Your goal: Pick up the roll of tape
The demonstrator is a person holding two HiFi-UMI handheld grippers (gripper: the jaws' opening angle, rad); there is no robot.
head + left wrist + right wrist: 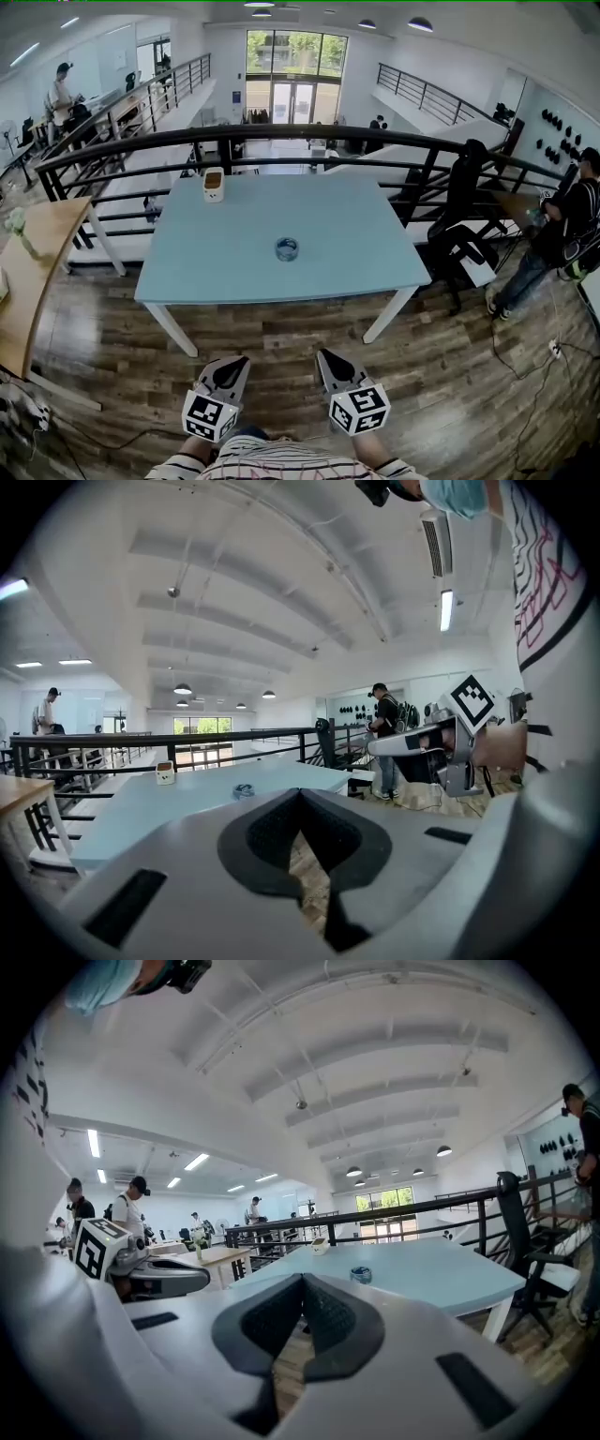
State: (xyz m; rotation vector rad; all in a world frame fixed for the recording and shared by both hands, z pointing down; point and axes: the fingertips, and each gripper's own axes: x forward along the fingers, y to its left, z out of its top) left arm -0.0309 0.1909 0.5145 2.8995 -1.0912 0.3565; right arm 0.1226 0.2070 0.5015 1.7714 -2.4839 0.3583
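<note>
Pale blue surface [216, 267] on white legs, standing on a wood-plank floor [281, 330] in front of a black railing [281, 137]. The roll of tape [287, 248] sits alone near the middle of the surface, a little toward the near edge (a small ring, bluish from here). A small white device [214, 185] stands upright close to the far edge, to the left of the roll and well apart from it.

The left gripper [236, 360] and the right gripper [327, 355] hang side by side over the floor, short of the surface's near edge. Each carries its marker cube at the rear. Both tips point toward the surface and slightly downward. The jaws of each gripper are pressed together at the tips, with nothing between them. In each gripper view the dark pads meet in a closed V, and only floorboards show through the gap behind. Neither gripper touches the surface, and both are well apart from the roll.

A wooden table [37, 258] stands at the left edge and a black chair [464, 211] just beyond the right corner of the surface. A person [561, 234] stands farther right.
</note>
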